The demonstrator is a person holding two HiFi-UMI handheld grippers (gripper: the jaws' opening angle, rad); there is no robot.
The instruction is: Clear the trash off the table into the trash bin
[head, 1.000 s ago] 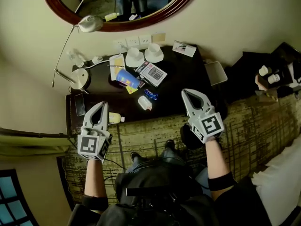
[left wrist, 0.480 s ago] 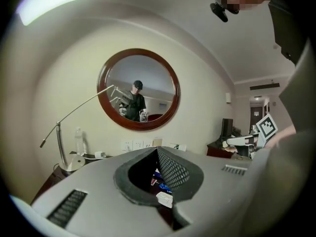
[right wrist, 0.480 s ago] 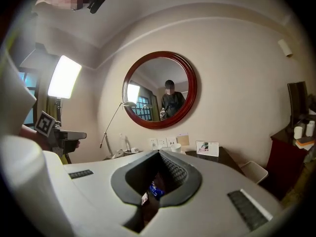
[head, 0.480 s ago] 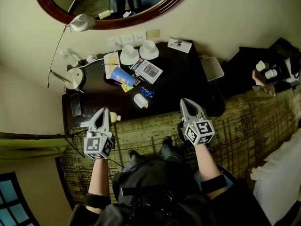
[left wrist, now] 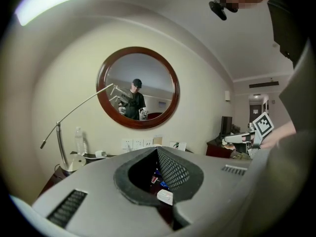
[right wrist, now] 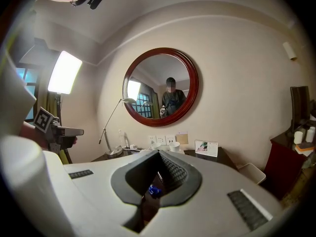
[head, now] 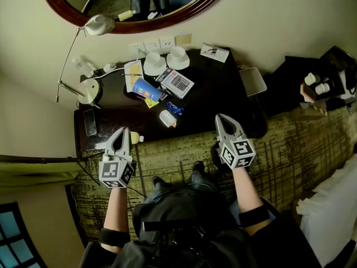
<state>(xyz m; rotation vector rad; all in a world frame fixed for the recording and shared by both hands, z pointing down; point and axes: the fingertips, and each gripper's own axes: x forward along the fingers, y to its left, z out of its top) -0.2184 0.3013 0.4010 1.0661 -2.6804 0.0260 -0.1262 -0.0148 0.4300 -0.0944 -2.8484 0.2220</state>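
Trash (head: 167, 118) lies ahead, untouched, between left gripper (head: 121, 133) and right gripper (head: 222, 119).

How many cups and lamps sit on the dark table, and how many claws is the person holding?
White cups: 2
Blue cup: 1
Desk lamp: 1
Claws, the left claw and the right claw: 2
Total: 6
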